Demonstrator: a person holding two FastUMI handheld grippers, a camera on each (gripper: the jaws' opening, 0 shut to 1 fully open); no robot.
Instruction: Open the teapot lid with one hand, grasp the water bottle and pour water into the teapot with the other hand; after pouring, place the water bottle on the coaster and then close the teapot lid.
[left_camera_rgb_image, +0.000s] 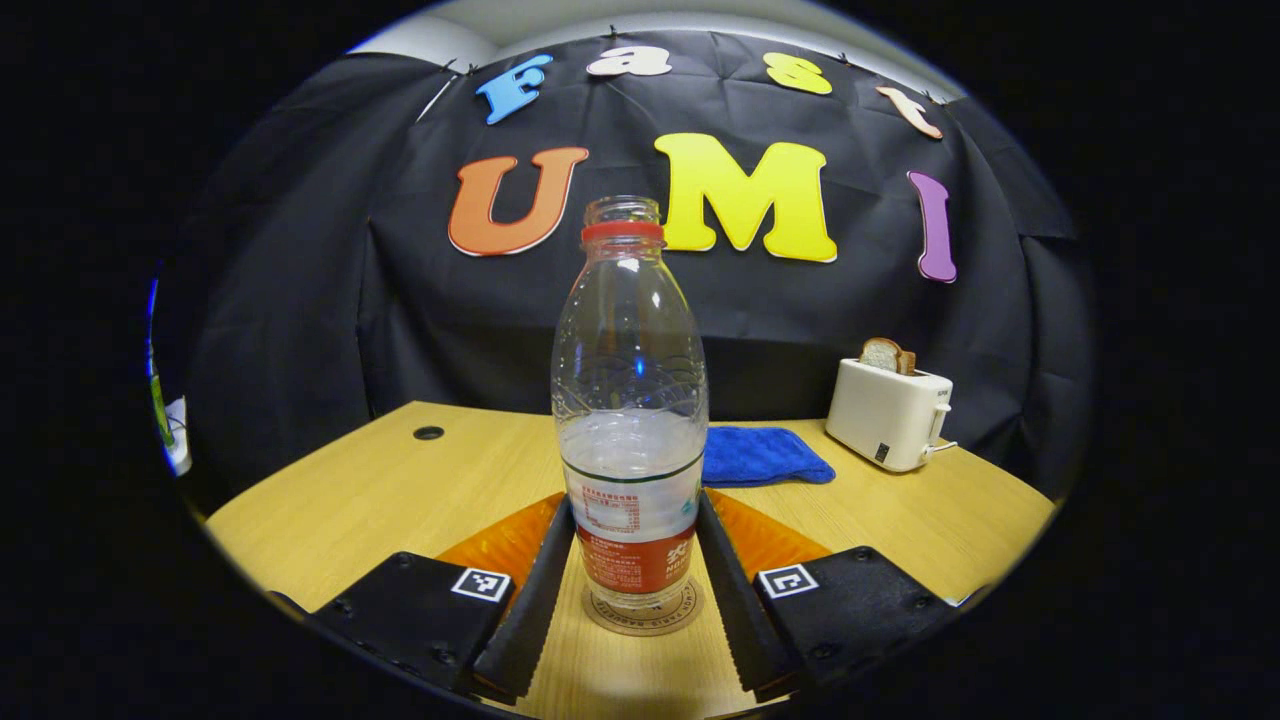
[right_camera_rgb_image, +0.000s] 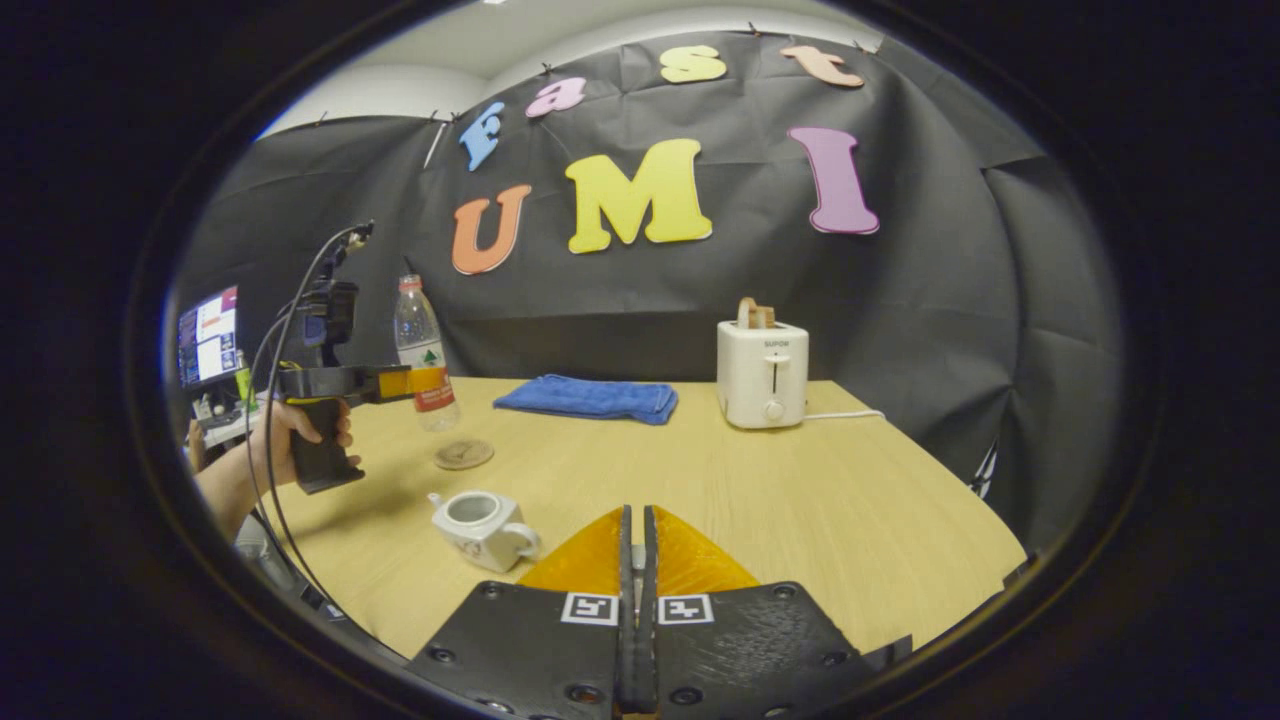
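Note:
A clear uncapped water bottle (left_camera_rgb_image: 630, 400) with a red neck ring and a red label, partly full, stands upright between my left gripper's (left_camera_rgb_image: 632, 500) fingers, which press on its sides. The round coaster (left_camera_rgb_image: 642, 612) lies right under it. In the right gripper view, the bottle (right_camera_rgb_image: 422, 345) hangs a little above the coaster (right_camera_rgb_image: 463, 453), held by the left gripper (right_camera_rgb_image: 405, 383). The white teapot (right_camera_rgb_image: 482, 527) sits lidless on the wooden table (right_camera_rgb_image: 700, 480), left of my right gripper (right_camera_rgb_image: 632, 512). That gripper's fingers are closed on a thin pale piece, apparently the lid.
A white toaster (right_camera_rgb_image: 763, 372) with bread in it stands at the back right, also seen as the toaster (left_camera_rgb_image: 888, 412). A folded blue cloth (right_camera_rgb_image: 590, 397) lies near the back wall. A person's hand (right_camera_rgb_image: 290, 430) holds the left gripper's handle, with a monitor (right_camera_rgb_image: 208, 335) behind it.

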